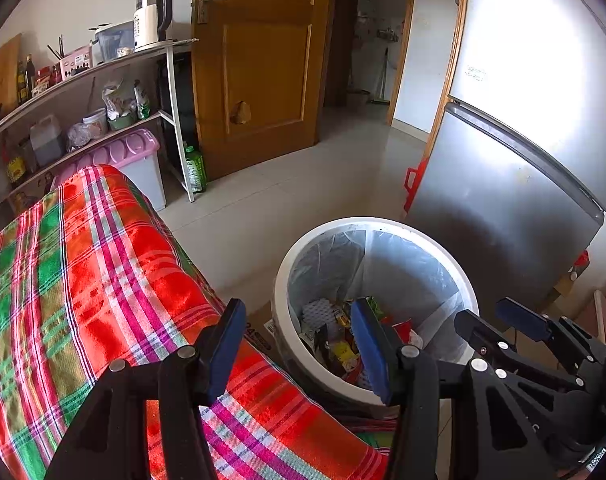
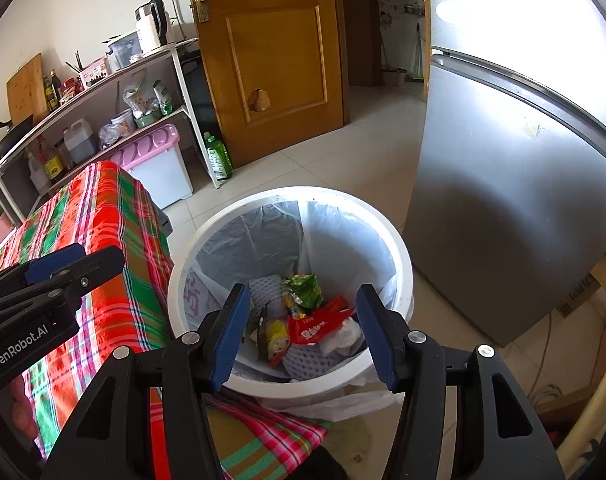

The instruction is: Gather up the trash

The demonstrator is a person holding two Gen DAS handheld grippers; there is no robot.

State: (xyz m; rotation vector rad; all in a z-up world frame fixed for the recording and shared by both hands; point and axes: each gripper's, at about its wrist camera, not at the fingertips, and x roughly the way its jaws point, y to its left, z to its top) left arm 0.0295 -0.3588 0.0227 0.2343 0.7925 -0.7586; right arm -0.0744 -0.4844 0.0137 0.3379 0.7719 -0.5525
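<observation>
— Two grippers, state?
— Left gripper [image 1: 299, 350] jaws apart, nothing between. Right gripper [image 2: 303, 336] same, apart and empty, over round white plastic trash bin [image 2: 399, 248].
— Readable text?
— "GenRobot.AI" in white on left gripper's black body. Red wrapper [image 2: 317, 326] with white lettering, not legible.
— Trash location?
— All inside bin, on clear liner bag [image 2: 343, 236]: green crumpled snack packet [image 2: 305, 286], white foam fruit net [image 2: 265, 286], yellow wrapper [image 2: 277, 338].
— Bin position?
— On tiled floor, just beside red-green plaid cloth [image 1: 83, 272], near grey metal fridge [image 2: 503, 200].
</observation>
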